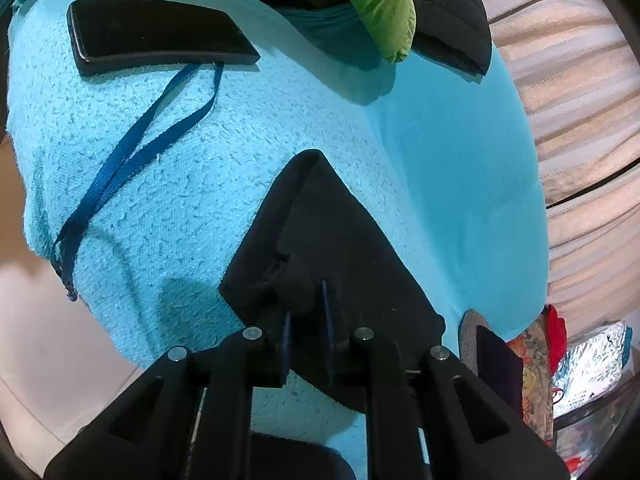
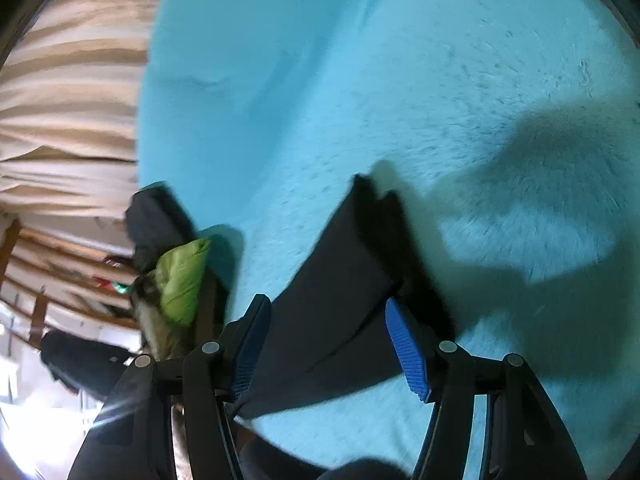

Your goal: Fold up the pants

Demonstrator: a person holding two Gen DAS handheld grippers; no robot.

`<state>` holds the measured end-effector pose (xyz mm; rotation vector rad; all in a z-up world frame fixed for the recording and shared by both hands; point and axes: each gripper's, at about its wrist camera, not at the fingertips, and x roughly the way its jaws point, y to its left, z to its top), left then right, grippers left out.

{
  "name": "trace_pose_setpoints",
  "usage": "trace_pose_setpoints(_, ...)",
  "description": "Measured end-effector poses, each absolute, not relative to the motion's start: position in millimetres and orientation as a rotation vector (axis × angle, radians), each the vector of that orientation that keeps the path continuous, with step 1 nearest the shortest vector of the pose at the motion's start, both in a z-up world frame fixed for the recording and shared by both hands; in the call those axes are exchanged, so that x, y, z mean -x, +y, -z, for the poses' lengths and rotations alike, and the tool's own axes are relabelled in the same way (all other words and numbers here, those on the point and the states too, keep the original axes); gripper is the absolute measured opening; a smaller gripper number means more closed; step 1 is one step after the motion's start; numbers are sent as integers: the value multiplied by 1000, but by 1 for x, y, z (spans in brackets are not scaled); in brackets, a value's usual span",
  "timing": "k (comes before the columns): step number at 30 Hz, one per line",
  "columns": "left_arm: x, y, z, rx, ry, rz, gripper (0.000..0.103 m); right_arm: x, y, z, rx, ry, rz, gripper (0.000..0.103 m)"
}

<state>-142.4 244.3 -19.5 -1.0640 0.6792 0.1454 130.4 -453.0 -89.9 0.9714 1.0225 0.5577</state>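
Left wrist view: the black pants (image 1: 332, 248) are seen spread on the turquoise towel (image 1: 180, 184), and one edge is pinched between the narrowly set fingers of the left gripper (image 1: 307, 320). A black phone (image 1: 160, 36) with a blue lanyard (image 1: 120, 160) is laid farther off — a green jacket (image 1: 376, 4) beyond. In the blurred right wrist view, the right gripper (image 2: 332, 344) is held spread wide, the pants (image 2: 340, 288) lying between its blue pads (image 2: 404, 344) — ungripped.

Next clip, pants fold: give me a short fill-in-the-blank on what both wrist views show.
1. The left gripper is nearly closed on the ____ pants.
2. The right gripper has its jaws ____, with cloth between them.
3. The phone lies on a ____ towel.
4. A ____ lanyard trails from under the phone.

Missing words: black; open; turquoise; blue
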Motion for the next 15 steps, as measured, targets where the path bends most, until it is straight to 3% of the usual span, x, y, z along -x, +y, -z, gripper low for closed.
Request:
trace_pose_setpoints(3, 139, 243, 18, 1062, 686, -151, 12, -139, -450, 98, -958, 1035, -498, 32)
trace_pose_setpoints(5, 136, 243, 17, 1054, 693, -153, 12, -139, -448, 99, -936, 1038, -494, 20)
trace_pose_setpoints(6, 135, 243, 15, 1037, 705, -164, 12, -139, -446, 99, -904, 1046, -482, 3)
trace_pose_setpoints(8, 132, 244, 9, 1010, 712, -175, 4, -136, -445, 92, -856, 1029, -494, 4)
trace_pose_setpoints(13, 139, 251, -18, 946, 652, -157, 3, -108, -455, 34, -776, 888, -555, 3)
trace_pose_setpoints(15, 137, 250, -8, 919, 703, -168, 3, -102, -458, 39, -773, 920, -552, 3)
